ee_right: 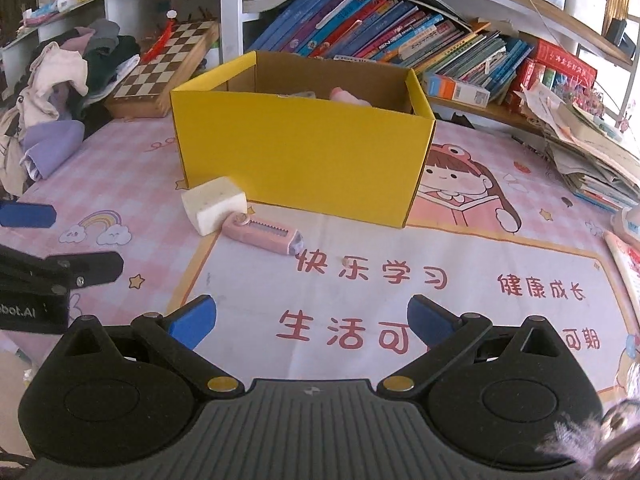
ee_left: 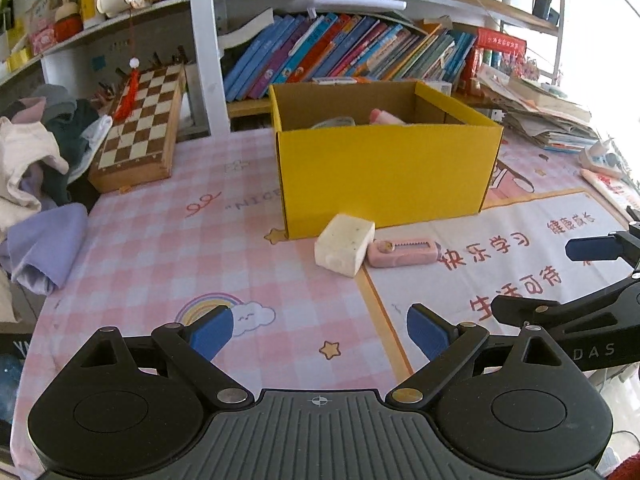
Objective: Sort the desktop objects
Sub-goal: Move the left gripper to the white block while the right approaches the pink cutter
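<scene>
A yellow cardboard box (ee_left: 384,176) (ee_right: 300,156) stands open on the desk, with a pink item (ee_left: 384,117) (ee_right: 348,96) and something pale inside. In front of its near corner lies a cream speckled block (ee_left: 345,245) (ee_right: 214,204). A pink correction-tape dispenser (ee_left: 402,253) (ee_right: 262,235) lies touching that block. My left gripper (ee_left: 320,334) hovers open over the pink checked mat, short of the block. My right gripper (ee_right: 312,320) is open too, above the red printed characters, nearer than the dispenser. Each gripper shows at the edge of the other's view.
A chessboard case (ee_left: 140,128) (ee_right: 168,68) leans at the back left beside a pile of clothes (ee_left: 36,168) (ee_right: 60,92). A row of books (ee_left: 352,52) (ee_right: 392,36) fills the shelf behind the box. Stacked papers (ee_left: 548,116) (ee_right: 592,156) sit at the right.
</scene>
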